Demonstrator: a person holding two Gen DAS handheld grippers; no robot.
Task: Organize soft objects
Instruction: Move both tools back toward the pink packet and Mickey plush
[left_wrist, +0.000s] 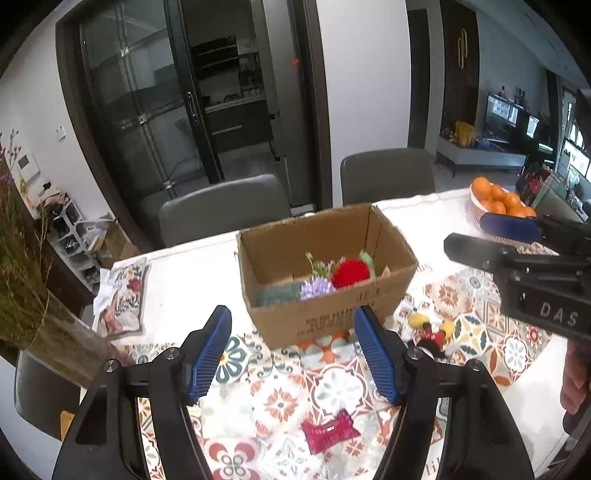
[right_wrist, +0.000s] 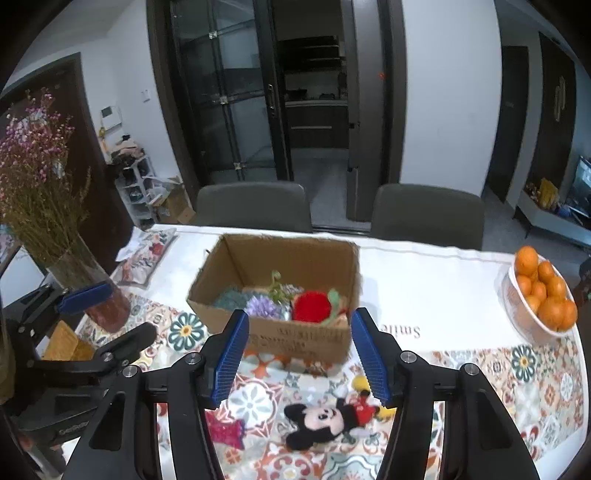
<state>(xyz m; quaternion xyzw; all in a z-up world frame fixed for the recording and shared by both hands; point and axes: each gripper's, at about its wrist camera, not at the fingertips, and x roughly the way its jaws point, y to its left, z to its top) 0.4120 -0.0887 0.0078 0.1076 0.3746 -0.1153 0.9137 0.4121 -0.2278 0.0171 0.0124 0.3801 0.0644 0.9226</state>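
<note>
While both tools (left_wrist: 293, 354) (right_wrist: 299, 354) hang spread, the patterned tablecloth (right_wrist: 258, 402) fronts two grey chairs (right_wrist: 255, 206).

white walls (right_wrist: 450, 110) enclose the room. directly behind the tabletop (right_wrist: 424, 280) stand two grey chairs (right_wrist: 255, 206), side by side. beyond the chairs, dark-framed glass sliding doors (right_wrist: 225, 96) open onto a dim kitchen with a grey floor (right_wrist: 325, 184). left of the tabletop, a white shoe rack (right_wrist: 138, 192) sits against the wall. far right of the tabletop, a low cabinet (left_wrist: 484, 155) carries lit screens (left_wrist: 504, 110).
</note>
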